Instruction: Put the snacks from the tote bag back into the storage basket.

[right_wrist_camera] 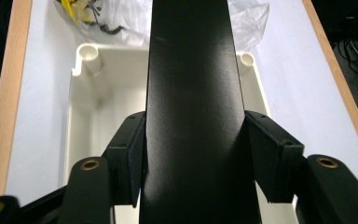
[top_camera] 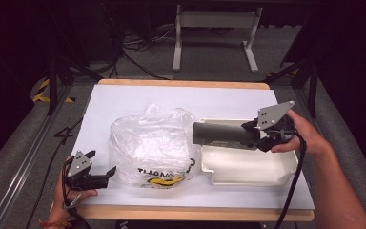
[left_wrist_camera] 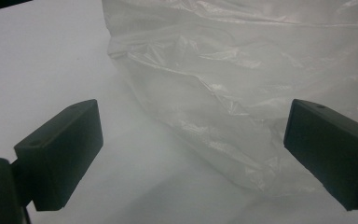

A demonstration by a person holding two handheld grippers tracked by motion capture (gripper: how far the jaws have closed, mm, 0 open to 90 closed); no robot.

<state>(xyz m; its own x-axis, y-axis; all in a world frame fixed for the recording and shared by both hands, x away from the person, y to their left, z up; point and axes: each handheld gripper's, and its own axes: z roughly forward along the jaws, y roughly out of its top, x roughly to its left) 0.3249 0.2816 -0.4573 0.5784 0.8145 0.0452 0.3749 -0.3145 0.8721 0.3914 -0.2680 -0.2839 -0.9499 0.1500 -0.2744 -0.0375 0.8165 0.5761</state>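
Left hand-held gripper [top_camera: 106,172] agape, empty | right [top_camera: 249,130] clamps black cylinder [top_camera: 218,134] | white sheet [top_camera: 124,98] | dark room

- A lab or test room, dark around a lit work table [top_camera: 286,198] with a wooden edge and a white sheet
- Cables [top_camera: 133,57] trail over grey carpet
- Metal desk legs [top_camera: 214,38] and dark stands [top_camera: 57,81] ring the table

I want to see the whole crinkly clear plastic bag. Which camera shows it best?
The high view: the crinkly clear plastic bag shows whole there, with black lettering and something yellow at its near edge. The left gripper view gives a close stretch of its wrinkled side. The right gripper view catches its edges behind the long black cylinder.
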